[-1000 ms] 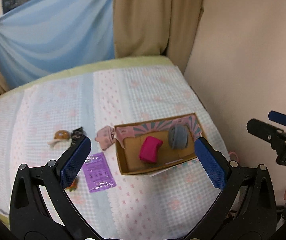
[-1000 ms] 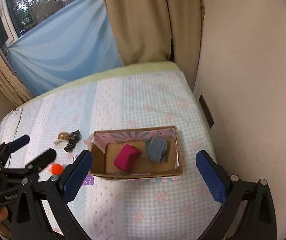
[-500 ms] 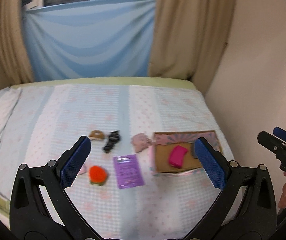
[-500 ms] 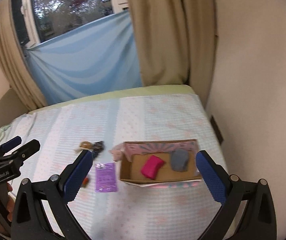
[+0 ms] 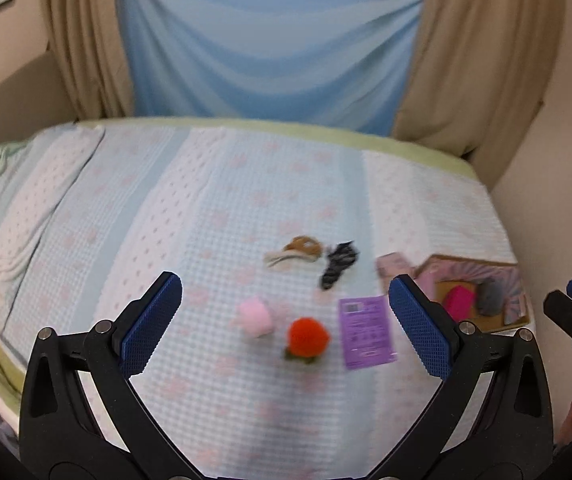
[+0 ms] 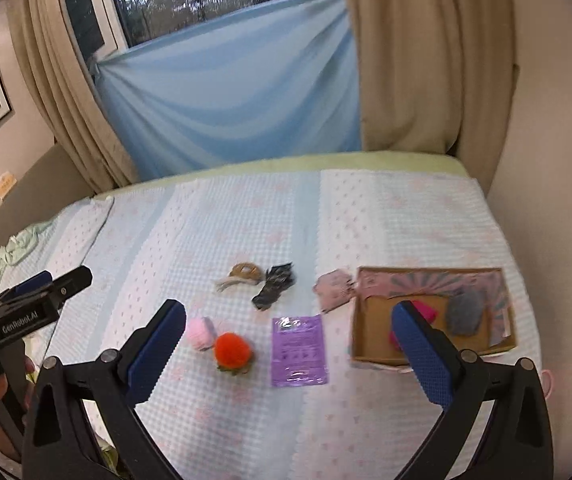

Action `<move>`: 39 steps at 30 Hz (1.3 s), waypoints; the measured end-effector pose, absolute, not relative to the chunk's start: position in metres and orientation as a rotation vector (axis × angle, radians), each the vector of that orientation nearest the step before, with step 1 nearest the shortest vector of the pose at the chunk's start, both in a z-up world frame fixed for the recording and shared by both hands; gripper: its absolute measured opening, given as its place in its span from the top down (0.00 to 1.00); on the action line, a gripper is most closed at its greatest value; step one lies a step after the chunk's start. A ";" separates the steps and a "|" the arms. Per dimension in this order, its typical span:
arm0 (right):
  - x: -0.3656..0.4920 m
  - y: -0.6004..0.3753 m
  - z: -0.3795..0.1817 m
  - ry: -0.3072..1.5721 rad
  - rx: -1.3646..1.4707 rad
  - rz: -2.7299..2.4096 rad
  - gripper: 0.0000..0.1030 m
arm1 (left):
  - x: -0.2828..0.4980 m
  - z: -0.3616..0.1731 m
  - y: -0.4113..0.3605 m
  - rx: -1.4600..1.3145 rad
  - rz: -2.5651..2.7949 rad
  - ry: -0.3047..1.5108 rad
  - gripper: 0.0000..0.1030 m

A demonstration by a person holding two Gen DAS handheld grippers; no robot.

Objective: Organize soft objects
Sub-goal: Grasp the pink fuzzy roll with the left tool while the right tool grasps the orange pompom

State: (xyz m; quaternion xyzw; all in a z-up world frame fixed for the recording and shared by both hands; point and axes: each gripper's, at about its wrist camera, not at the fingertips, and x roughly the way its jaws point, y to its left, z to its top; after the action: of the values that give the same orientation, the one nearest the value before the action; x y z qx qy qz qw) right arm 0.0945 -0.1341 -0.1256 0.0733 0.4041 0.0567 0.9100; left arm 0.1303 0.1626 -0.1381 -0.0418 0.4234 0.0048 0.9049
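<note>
Soft objects lie in 2 groups on the bedspread [image 6: 366, 208]: some already in the cardboard box [image 6: 370, 344] at the right edge of the bed, the rest loose to its left. Inside the box we count 2 items, a magenta piece [image 5: 459, 301] and a grey piece [image 6: 465, 312], lying side by side. Still outside we see 6 things: a pink cloth [image 6: 332, 288] touching the box's left corner, a purple packet [image 6: 299, 350] flat near the box, a black fabric piece [image 6: 274, 285] beside a tan and cream item [image 6: 242, 274], and an orange pom-pom [image 6: 232, 350] touching a pale pink one [image 6: 200, 331]. We judge the sorting about a quarter done, with most pieces left; whether the packet counts as soft we cannot say.

Our left gripper [image 5: 286, 322] hangs above the loose items with jaws wide and nothing between them. Our right gripper [image 6: 290, 350] is likewise spread wide and empty, raised over the packet and box.
</note>
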 end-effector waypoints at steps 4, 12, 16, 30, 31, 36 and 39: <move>0.111 -0.095 -0.165 0.868 0.142 0.117 0.00 | 0.156 -0.185 0.199 -0.087 0.007 0.931 0.00; 0.137 -0.031 -0.268 0.946 0.124 0.115 0.00 | 0.197 -0.292 0.224 -0.126 -0.044 1.058 0.00; 0.138 -0.010 -0.318 0.970 0.126 0.100 0.00 | 0.215 -0.348 0.221 -0.142 -0.065 1.116 0.00; 0.163 0.022 -0.450 1.018 0.185 0.122 0.08 | 0.245 -0.465 0.210 -0.169 -0.086 1.195 0.09; 0.166 0.024 -0.454 1.014 0.181 0.129 0.08 | 0.246 -0.467 0.208 -0.167 -0.088 1.200 0.09; 0.182 0.032 -0.468 0.995 0.141 0.171 0.23 | 0.247 -0.475 0.200 -0.139 -0.091 1.203 0.13; 0.186 0.037 -0.475 1.004 0.125 0.201 0.36 | 0.249 -0.479 0.197 -0.117 -0.084 1.215 0.39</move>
State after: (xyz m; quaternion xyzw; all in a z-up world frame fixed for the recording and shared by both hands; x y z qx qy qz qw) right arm 0.1863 0.0370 -0.4754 0.0598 0.4801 0.0959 0.8699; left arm 0.2487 0.1970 -0.4795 -0.0551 0.5704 -0.0393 0.8186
